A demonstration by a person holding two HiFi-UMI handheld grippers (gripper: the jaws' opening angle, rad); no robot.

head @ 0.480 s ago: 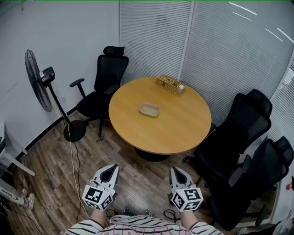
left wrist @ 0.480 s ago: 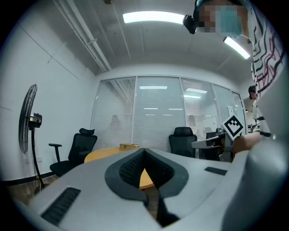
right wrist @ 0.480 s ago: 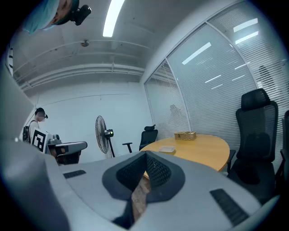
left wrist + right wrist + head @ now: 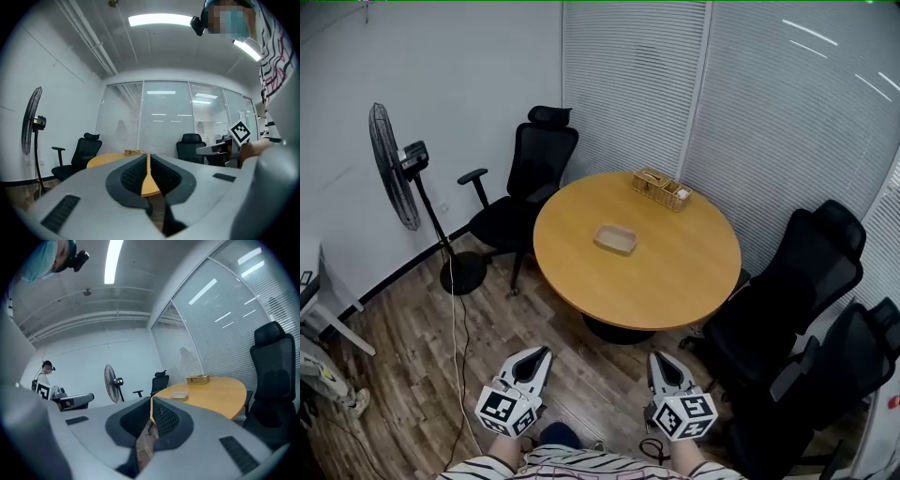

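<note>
Both tongs hang over the wood floor [image 4: 412, 347] on the near side of the round bench [image 4: 675, 267], well short of its edge and touching nothing. The left tongs [image 4: 540, 356] point toward the bench's near-left rim. In the left gripper view their dark ribbed pads [image 4: 131, 176] are closed tip to tip, with only a thin slit between them through which the bench top shows. The right tongs [image 4: 660, 360] point toward the near-right rim and are drawn together in the same way. Their pads [image 4: 164, 418] meet at the tips and nothing is caught between them. A small shallow tray [image 4: 615, 239] lies alone near the middle of the bench, well apart from both tongs. A woven basket [image 4: 660, 188] sits at the bench's far edge, close to the blinds [image 4: 769, 112]. A black chair [image 4: 530, 173] stands at the far-left side of the bench, and two more black chairs [image 4: 797, 281] stand at its right. A standing fan [image 4: 394, 164] is farther left of the bench, beyond the chair, and its cord [image 4: 455, 319] trails across the floor.
</note>
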